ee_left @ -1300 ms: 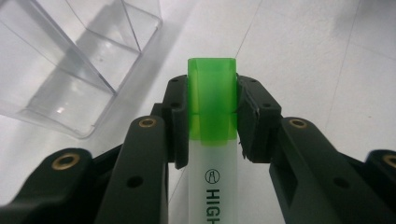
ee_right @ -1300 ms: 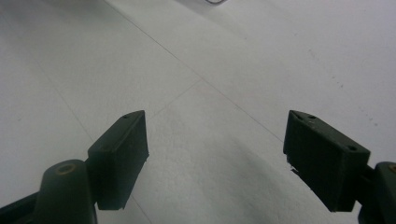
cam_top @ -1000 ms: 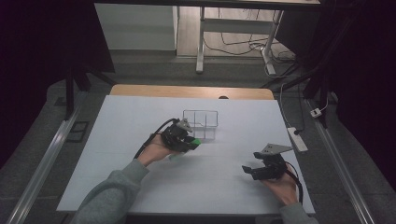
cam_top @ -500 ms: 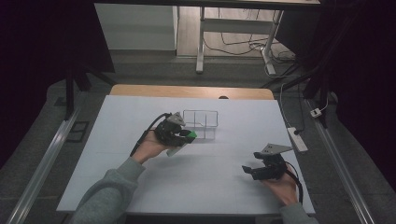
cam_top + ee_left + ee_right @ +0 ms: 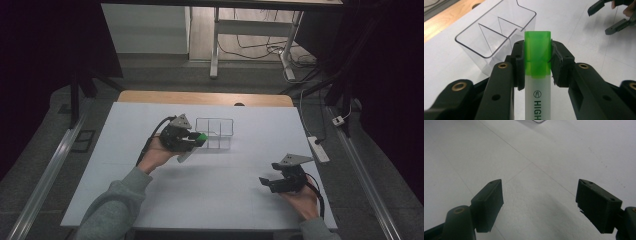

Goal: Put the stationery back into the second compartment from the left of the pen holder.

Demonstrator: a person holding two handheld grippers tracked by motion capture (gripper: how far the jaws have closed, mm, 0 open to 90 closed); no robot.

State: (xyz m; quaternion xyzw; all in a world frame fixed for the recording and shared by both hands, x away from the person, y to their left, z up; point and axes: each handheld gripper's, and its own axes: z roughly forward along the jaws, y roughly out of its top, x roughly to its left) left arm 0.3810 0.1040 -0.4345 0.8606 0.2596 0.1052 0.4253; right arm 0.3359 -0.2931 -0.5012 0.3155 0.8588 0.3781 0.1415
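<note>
Partly, left gripper hides highlighter (barrel cropped).

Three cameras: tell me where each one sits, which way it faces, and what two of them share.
High view: above the person's side, facing forward and down on the table; forearms, both hands.
Left gripper view: rides the left gripper, looks along its fingers clamping the green-capped highlighter toward the clear organizer.
Right gripper view: rides the right gripper, open fingers over tabletop.
Shared: high and left gripper views both show highlighter and organizer.
</note>
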